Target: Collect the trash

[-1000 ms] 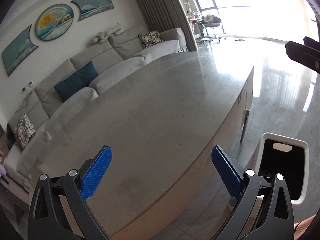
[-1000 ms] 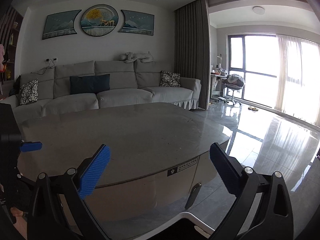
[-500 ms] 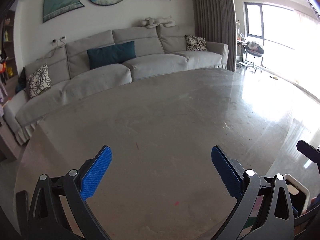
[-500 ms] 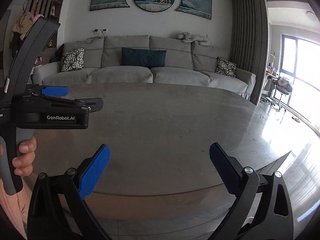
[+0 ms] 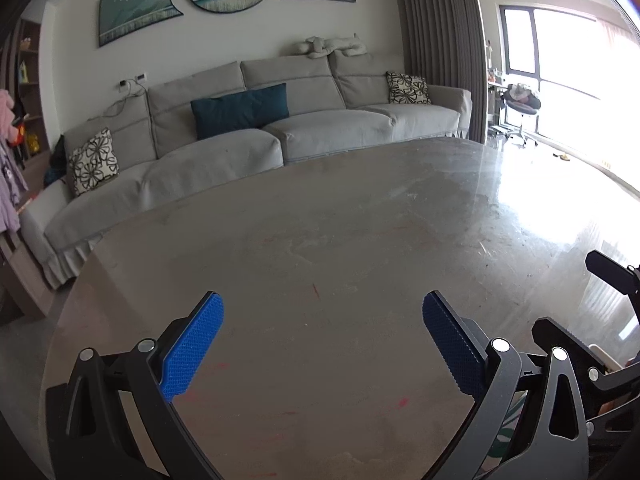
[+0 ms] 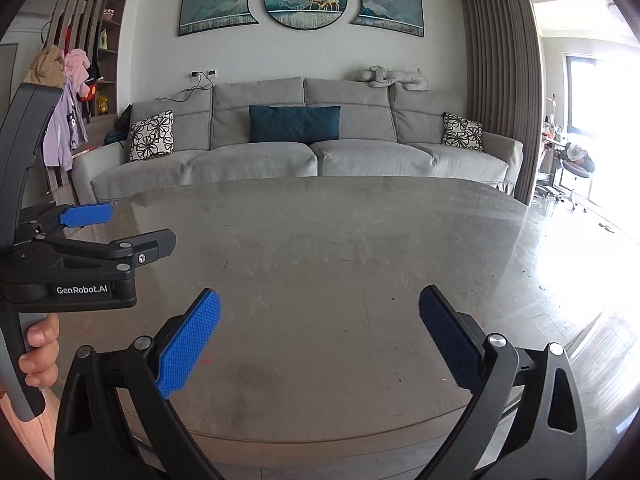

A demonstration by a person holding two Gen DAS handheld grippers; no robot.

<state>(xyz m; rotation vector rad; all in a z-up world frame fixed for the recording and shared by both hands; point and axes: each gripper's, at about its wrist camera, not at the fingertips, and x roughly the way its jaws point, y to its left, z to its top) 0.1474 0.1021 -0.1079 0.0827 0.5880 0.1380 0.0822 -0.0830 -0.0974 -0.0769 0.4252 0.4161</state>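
Two claws, each with two blue-padded fingers, are spread wide and grip nothing: the left claw (image 5: pixel 322 344) at lower centre of the left wrist view, the right claw (image 6: pixel 320 340) at lower centre of the right wrist view; both hang over one grey bench (image 6: pixel 340 280) that fills the middle of each frame; no trash can be made out on its surface, only faint red marks and scuffs; the left claw also shows at the left edge of the right wrist view, held by one hand (image 6: pixel 40 350) at lower left; one grey sofa (image 6: pixel 304 152) runs across the upper middle, bearing three cushions, two patterned and one teal; three wall panels (image 6: pixel 302 0) hang above it.
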